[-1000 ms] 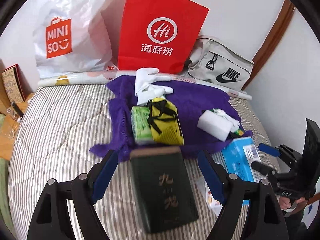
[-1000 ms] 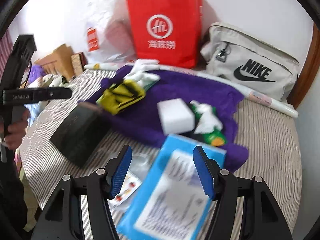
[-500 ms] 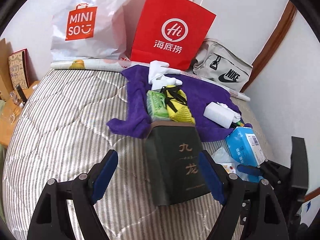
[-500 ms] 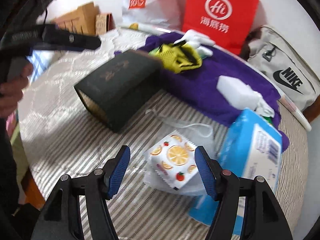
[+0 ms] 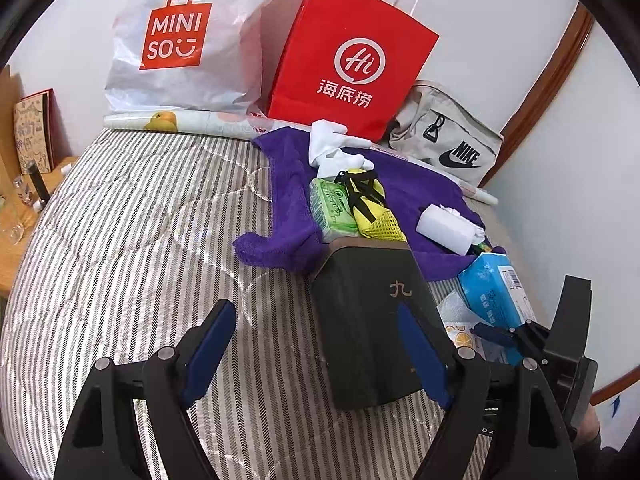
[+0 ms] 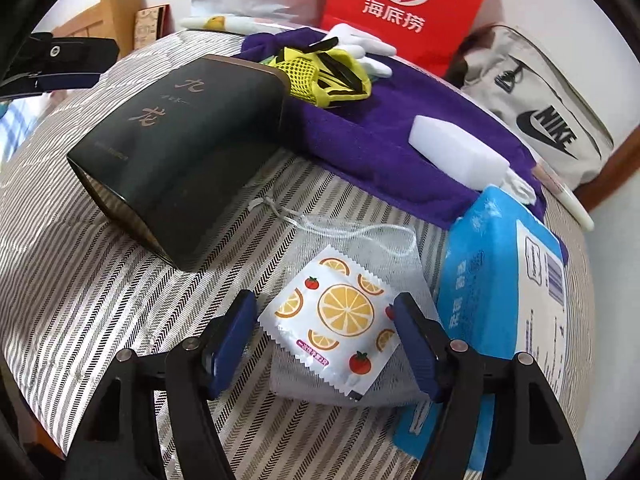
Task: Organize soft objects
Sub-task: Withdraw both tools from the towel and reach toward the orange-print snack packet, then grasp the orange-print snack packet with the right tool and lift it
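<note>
Straddling the orange-print packet, right gripper has its jaws opening, pads clear of it, nothing gripped. Packet lies flat on a mesh pouch, turned diamond-wise, long axis running between the fingers away from the claw. Left gripper wide open, empty, dark box by its right finger, lengthwise away.

Purple towel, red paper bag, grey-and-white striped mattress, orange-slice-print packet
</note>
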